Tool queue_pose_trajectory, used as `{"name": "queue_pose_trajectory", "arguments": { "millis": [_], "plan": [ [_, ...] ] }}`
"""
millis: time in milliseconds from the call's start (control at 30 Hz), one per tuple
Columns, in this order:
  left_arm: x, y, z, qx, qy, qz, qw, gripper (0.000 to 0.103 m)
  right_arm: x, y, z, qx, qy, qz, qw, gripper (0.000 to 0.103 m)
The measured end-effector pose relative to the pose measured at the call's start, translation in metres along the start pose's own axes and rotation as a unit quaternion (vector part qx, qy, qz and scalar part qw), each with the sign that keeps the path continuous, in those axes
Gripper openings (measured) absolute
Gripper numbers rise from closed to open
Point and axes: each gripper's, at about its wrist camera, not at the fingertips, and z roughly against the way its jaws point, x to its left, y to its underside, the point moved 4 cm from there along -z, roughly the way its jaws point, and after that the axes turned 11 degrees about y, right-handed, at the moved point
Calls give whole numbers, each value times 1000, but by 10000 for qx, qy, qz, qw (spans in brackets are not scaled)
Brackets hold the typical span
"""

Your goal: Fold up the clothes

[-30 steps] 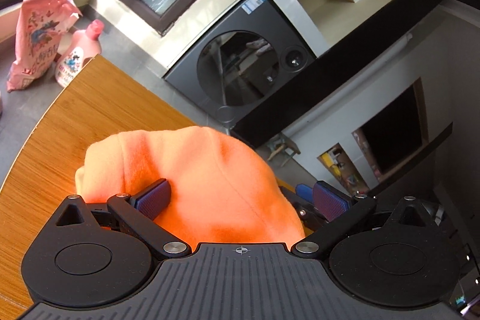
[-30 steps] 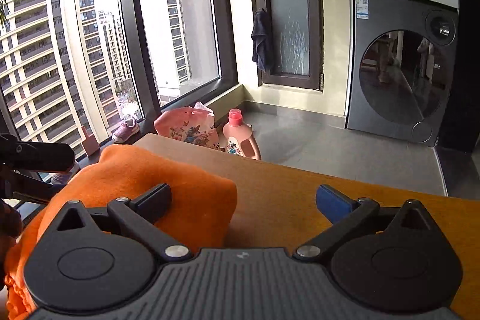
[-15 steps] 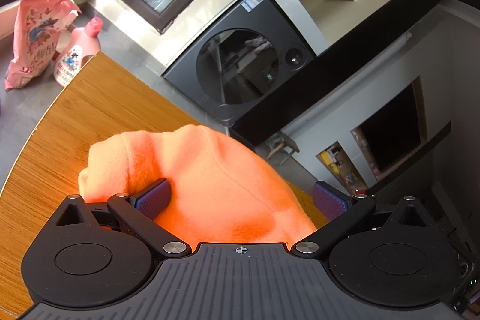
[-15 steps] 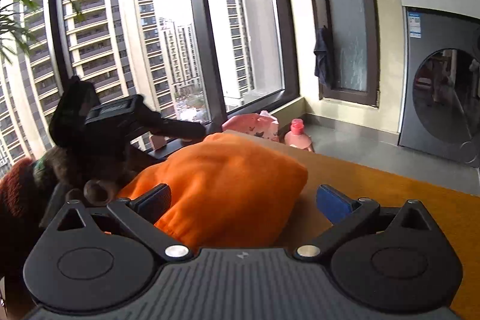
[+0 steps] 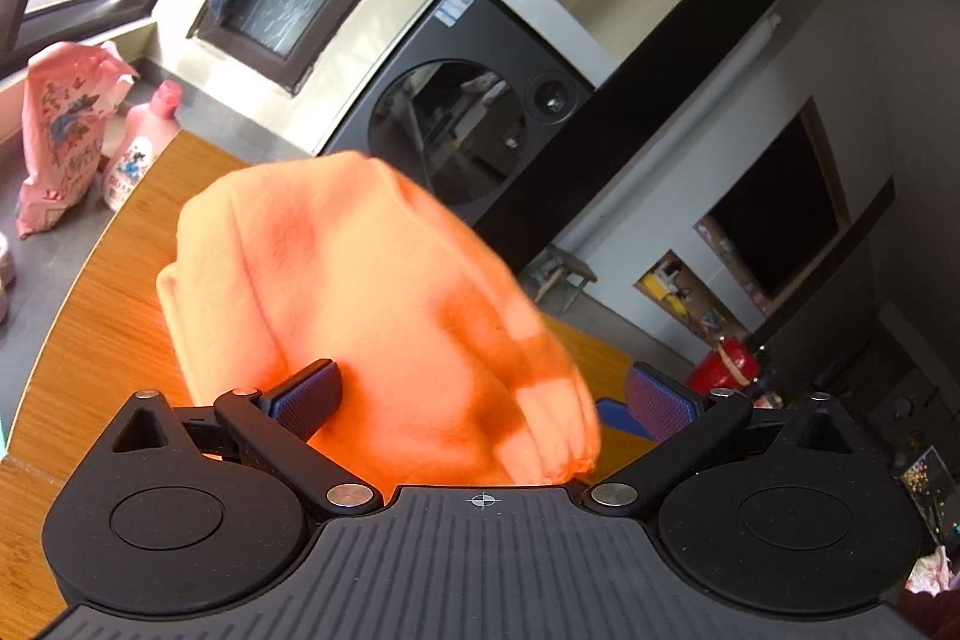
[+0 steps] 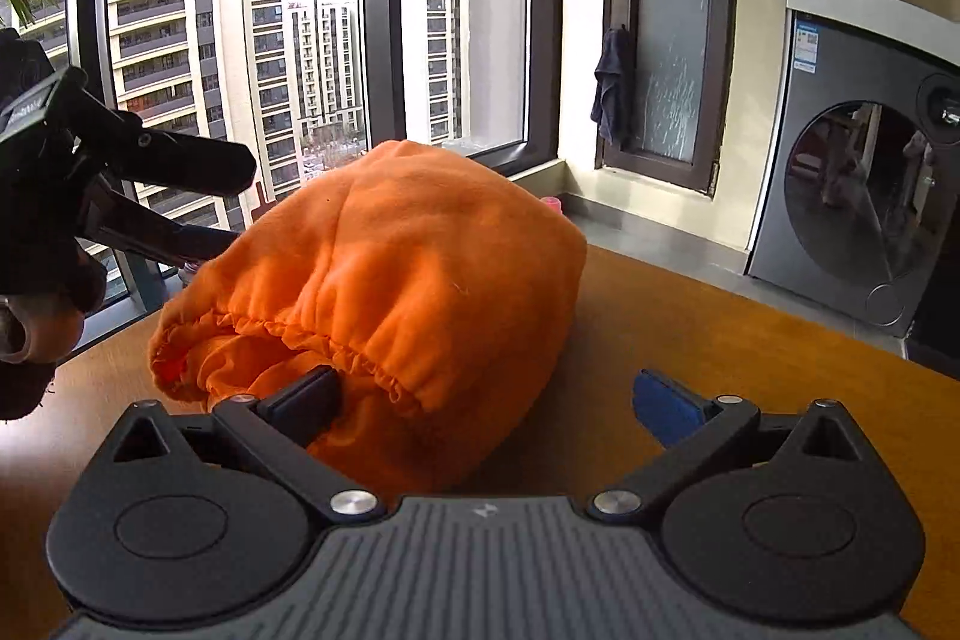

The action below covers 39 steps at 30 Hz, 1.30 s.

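Lying of the garment: orange garment (image 6: 384, 292) bunched in a rounded heap on the wooden bench (image 6: 720, 334), directly ahead of both cameras, elastic hem toward the right wrist view.
Long axis: running roughly from the gathered hem near the right gripper (image 6: 486, 397) away toward the window; hard to tell more exactly.
Nearer tool: both close; right one sits at the hem opening, left gripper (image 5: 480, 391) at the smooth, closed end (image 5: 372, 292).
Left fingers: spread wide, cloth bulging between them, one pad (image 5: 306, 394) touching fabric, the other pad clear of it; gripping nothing.
Right fingers: spread wide too, one pad (image 6: 306, 394) against the hem or tucked into it, the other over bare wood; nothing clamped.
Coming move: probably closing on a hem edge, to pull the heap flat.
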Motion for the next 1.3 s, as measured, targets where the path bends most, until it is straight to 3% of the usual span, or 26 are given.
{"name": "queue_pose_trajectory", "arguments": {
  "millis": [33,167,233,367,467,600,700,833,967,1100,1300],
  "plan": [
    [4,0,-1,-1,-82,54,10000,103,1,0,3,-13,-11,4,10000,103],
    [-17,-22,17,-539,736,-79,9958,103,1,-14,26,-456,-100,233,9986,103],
    [-24,-36,15,-710,936,-155,9930,103,5,-24,29,-542,-231,324,9977,103],
    [-9,-51,-21,-409,721,-181,9964,103,34,-33,15,-562,-440,680,9951,103],
    [27,-46,-47,-100,532,418,9977,103,49,-24,-12,-337,-6,1052,9939,103],
    [41,-47,-43,-214,633,677,9955,103,39,-11,-37,-35,-24,788,9969,103],
    [40,-48,-38,-356,611,626,9955,103,31,-19,-27,-159,-395,557,9975,103],
    [24,-48,-20,-612,781,313,9946,103,-8,-45,-7,-418,-820,-337,9952,103],
    [32,-43,-24,-547,859,479,9936,103,-53,-61,-35,-186,-107,-1006,9947,103],
    [43,-41,-24,-526,788,580,9938,103,-39,-52,-83,397,-22,-865,9955,103],
    [53,-44,-19,-616,707,644,9935,103,-21,-49,-115,193,228,-528,9982,103]
  ]
}}
